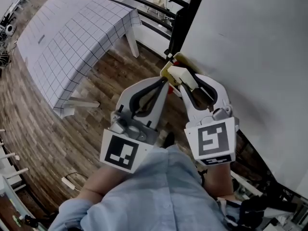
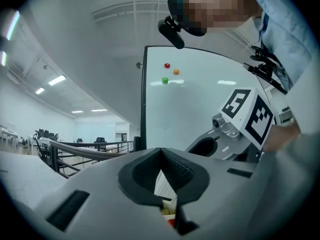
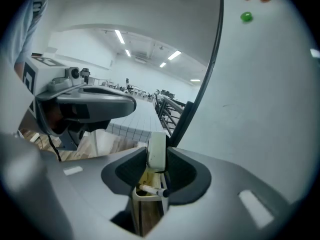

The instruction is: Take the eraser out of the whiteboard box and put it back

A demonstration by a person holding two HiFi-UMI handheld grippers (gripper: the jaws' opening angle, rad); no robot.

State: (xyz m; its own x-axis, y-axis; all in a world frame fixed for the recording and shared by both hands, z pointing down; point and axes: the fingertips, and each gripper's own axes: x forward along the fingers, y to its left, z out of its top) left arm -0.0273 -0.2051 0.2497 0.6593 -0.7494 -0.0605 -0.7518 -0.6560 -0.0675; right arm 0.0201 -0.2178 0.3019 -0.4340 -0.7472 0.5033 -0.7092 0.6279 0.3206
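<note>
Cream rectangular plastic eraser (image 3: 156,150) clamped between the pads of the right gripper (image 3: 156,167), just over the pale yellow open-topped whiteboard box (image 3: 137,193). Alongside, left gripper (image 1: 163,83) empty, tips together.

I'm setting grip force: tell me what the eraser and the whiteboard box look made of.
Eraser: off-white, smooth, matte block with rounded edges, probably moulded plastic; no felt face shows. Whiteboard box: pale yellow, thin stiff walls with a slight sheen, likely plastic, though that is not certain.
</note>
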